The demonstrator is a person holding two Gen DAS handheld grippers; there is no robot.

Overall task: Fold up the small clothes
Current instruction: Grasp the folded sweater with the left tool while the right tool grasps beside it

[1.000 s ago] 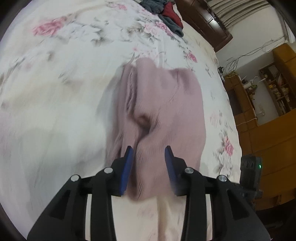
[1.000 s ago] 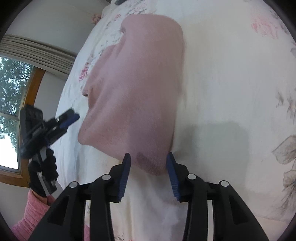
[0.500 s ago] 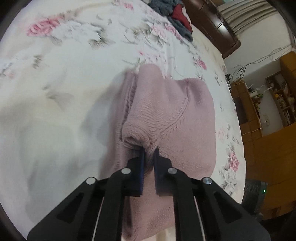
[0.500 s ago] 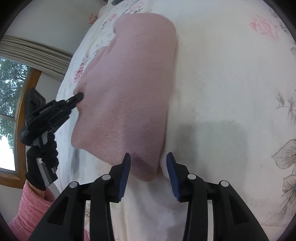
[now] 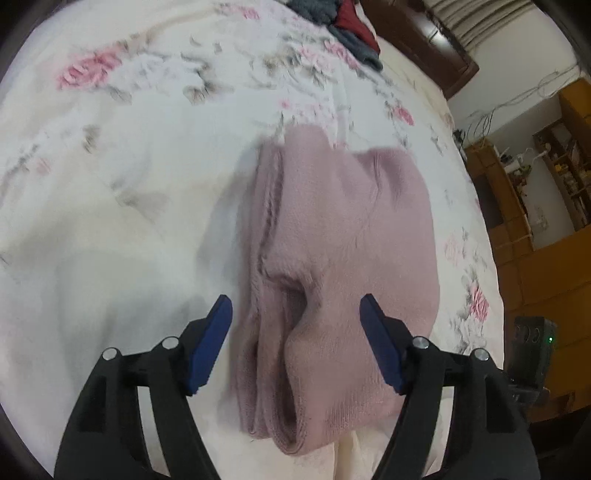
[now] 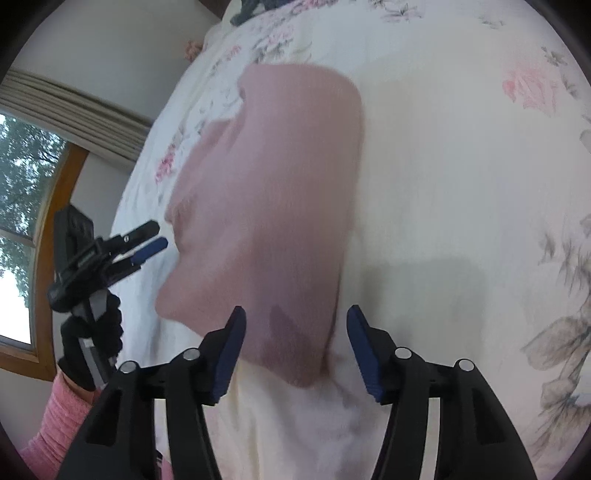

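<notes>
A folded dusty-pink knit garment [image 5: 343,258] lies on the floral bedspread [image 5: 110,184]. In the left wrist view my left gripper [image 5: 295,328] stands open, its blue pads on either side of a raised fold at the garment's near end, holding nothing. In the right wrist view the same pink garment [image 6: 273,206] fills the middle, and my right gripper [image 6: 293,339] is open over its near corner with nothing between the pads. My left gripper [image 6: 149,236] also shows there, just off the garment's left edge, held by a black-gloved hand [image 6: 90,339].
A heap of grey and red clothes [image 5: 343,22] lies at the far end of the bed. A dark wooden headboard [image 5: 424,40] and wooden shelving [image 5: 546,177] stand beyond the bed's right edge. A window [image 6: 22,206] lies left of the bed.
My left gripper, shut on a pinch of the pink knit half a second ago, has let go and opened wide, drawing back slightly. The right gripper stays open and has shifted little.
</notes>
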